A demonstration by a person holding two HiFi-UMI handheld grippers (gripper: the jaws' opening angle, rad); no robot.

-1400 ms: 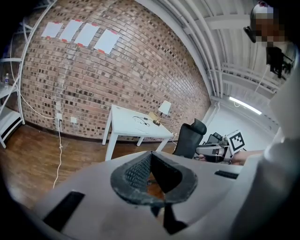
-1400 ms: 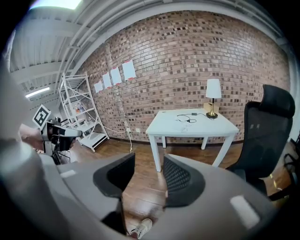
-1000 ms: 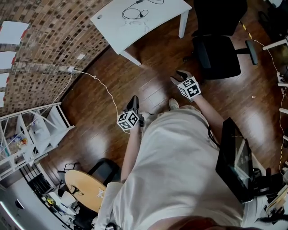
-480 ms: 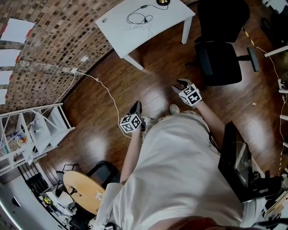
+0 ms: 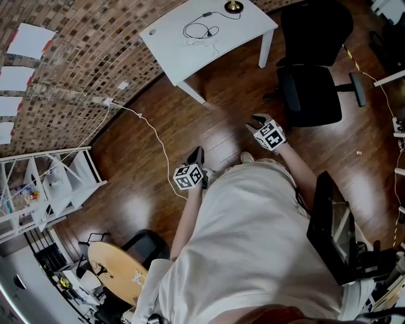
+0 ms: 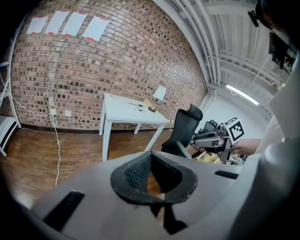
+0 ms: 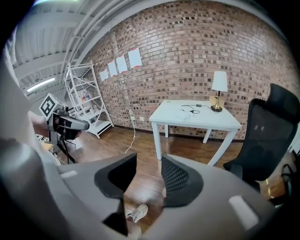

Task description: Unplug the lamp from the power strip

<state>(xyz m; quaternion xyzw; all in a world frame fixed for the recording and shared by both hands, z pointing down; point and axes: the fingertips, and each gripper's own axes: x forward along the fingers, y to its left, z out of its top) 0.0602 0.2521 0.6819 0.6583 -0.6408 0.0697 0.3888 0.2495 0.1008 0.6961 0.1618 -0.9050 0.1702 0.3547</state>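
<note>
Well short of the white table point(image 5: 190, 47), out over bare floor point(image 5: 145, 190): holding the left gripper point(image 5: 199, 153) with jaws together on nothing, and the right gripper point(image 5: 260, 119) with jaws apart but closing, with only floor and a shoe point(image 7: 137, 213) between them. Judging the task as not yet begun (nothing reached, nothing touched). Seeing the lamp point(image 5: 233, 6) upright at the table's far corner, beside the brick wall point(image 5: 82, 63), with a black cable point(image 5: 201, 28) looped on the tabletop near it. Cannot pick out the power strip for certain from these views. Left to do, by this reading: go up to the table, find the plug, steady the strip, pull. Counting: one lamp, one table, two grippers, one black office chair point(image 5: 310, 82) right of the table, one white cord point(image 5: 155, 139) trailing over the floor left of the table, four paper sheets point(image 5: 25, 41) on the wall further left.
</note>
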